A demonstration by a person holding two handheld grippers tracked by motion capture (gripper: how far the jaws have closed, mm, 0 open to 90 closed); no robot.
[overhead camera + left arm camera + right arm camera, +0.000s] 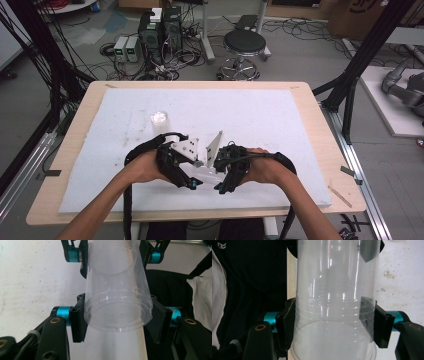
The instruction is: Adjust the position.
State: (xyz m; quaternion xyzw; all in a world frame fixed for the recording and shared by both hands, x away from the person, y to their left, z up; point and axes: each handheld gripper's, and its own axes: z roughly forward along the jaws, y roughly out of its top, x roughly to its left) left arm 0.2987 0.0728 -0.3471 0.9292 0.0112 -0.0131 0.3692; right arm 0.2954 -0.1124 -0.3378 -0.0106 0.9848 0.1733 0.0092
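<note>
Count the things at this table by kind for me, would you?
Clear plastic cups: 2 (held cup, standing cup on the white mat)
Hand-held grippers: 2 (left gripper, right gripper, both clamped on the held cup)
Total: 4

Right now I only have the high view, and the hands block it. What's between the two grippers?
Observer: A clear plastic cup. The left gripper is clamped on its base end.
Operator: Right side gripping too?
Observer: Yes. The right gripper is shut on the ridged rim end, with a pad pressing on each side.
Operator: Anything in the cup?
Observer: It looks empty. The white mat shows straight through its wall.
</note>
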